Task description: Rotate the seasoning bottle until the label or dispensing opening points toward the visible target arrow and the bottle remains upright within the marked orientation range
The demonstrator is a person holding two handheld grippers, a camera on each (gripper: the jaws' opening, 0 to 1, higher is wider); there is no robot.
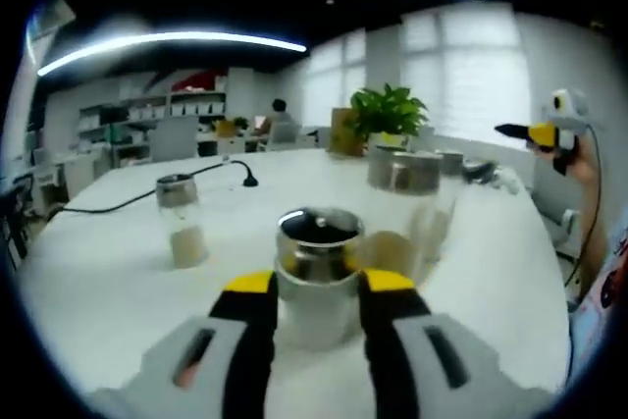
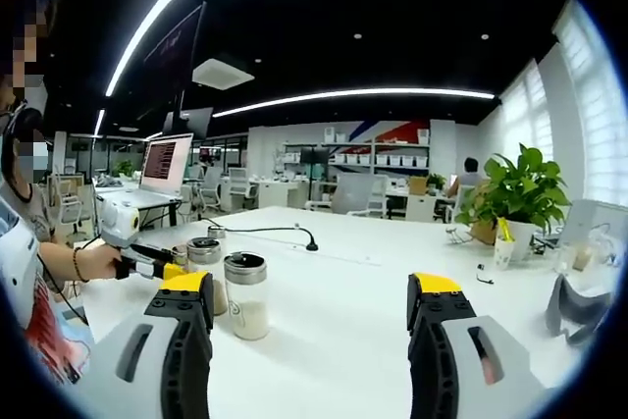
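A glass seasoning bottle [image 1: 316, 242] with a shiny metal lid stands upright on the white table [image 1: 108, 282], right in front of the left gripper view's camera. My left gripper [image 1: 319, 282] has its yellow-tipped jaws pressed against the bottle's two sides. The right gripper view shows that gripper [image 2: 157, 267] from the side, in a person's hand, at a dark-lidded bottle [image 2: 204, 254]. My right gripper [image 2: 309, 291] is open wide above bare table, holding nothing. It hangs in the air at the table's right edge [image 1: 530, 132].
A second bottle [image 1: 183, 221] [image 2: 245, 299] holding white powder stands close by. More glass jars [image 1: 404, 170] sit behind, near a potted plant [image 1: 388, 113] [image 2: 520, 193]. A black cable [image 1: 147, 195] crosses the table. A laptop [image 2: 162, 166] stands at the far left.
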